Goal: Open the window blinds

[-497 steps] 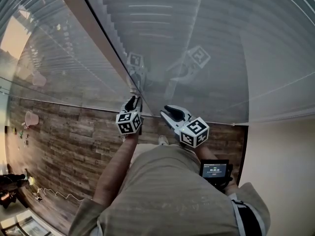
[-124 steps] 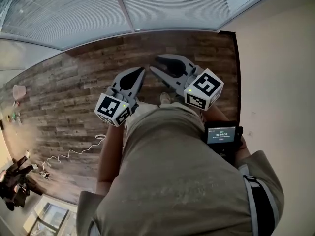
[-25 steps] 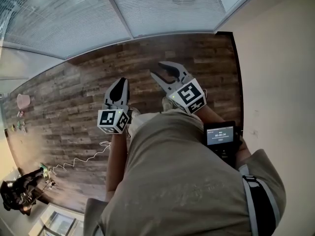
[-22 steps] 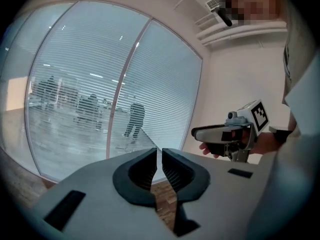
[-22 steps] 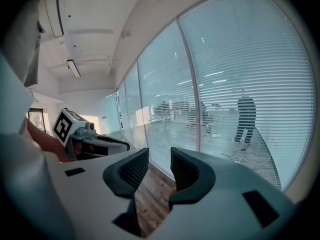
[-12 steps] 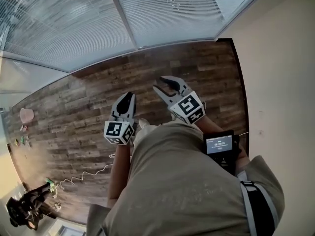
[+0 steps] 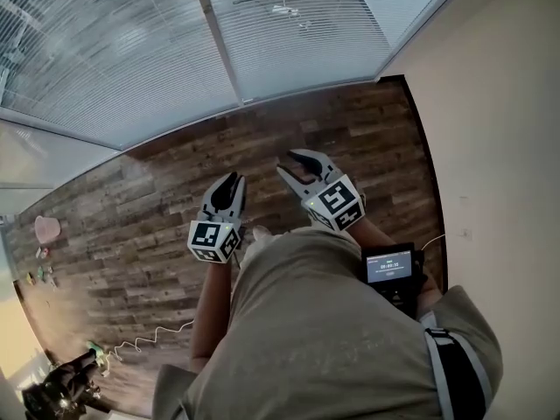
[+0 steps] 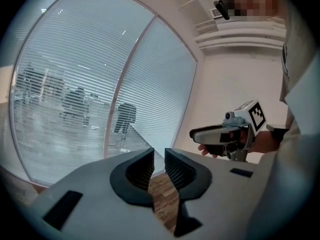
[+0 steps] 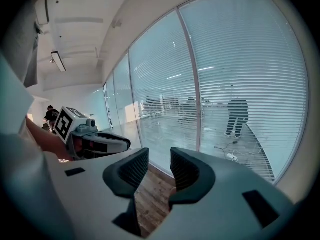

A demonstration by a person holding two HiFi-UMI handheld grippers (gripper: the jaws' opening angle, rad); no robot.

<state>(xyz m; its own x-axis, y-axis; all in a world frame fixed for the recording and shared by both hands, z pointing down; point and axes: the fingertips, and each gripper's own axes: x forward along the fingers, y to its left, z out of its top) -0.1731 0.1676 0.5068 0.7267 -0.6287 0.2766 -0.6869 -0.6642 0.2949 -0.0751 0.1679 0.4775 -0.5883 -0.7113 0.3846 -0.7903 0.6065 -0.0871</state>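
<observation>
- Between the jaws of the left gripper (image 8: 159,156): a narrow gap only, just been opening, nothing inside. Too slim yet to take a cord or wand without a miss.
- Between the jaws of the right gripper (image 9: 156,156): a wider gap, likewise empty. Liable to close on the wrong thing if sent forward blind.
- Just beside each gripper: the other one, pointing much the same way. Risk of a knock between the two when reaching together for one control.
- Below and ahead of both: brown plank wooden floor (image 7: 131,191). Behind and to the left of the left gripper, a thin white cable (image 7: 149,335), a trip hazard on any backward step.
- Well ahead of both grippers, out of reach: white slatted window blinds (image 7: 289,42), hanging down over the glass. Slats tilted enough to show dark figures (image 8: 124,118) outside, so judged already opened, at least in part. Danger of shutting them again by tilting further.
- Ahead, between the two panes: pale vertical window post (image 7: 216,42). Possible scrape of a jaw tip there on a hasty approach.
- Farther along the blinds: no cord or wand made out for certain. Bent slats the likely cost of a wrong guess at the control.
</observation>
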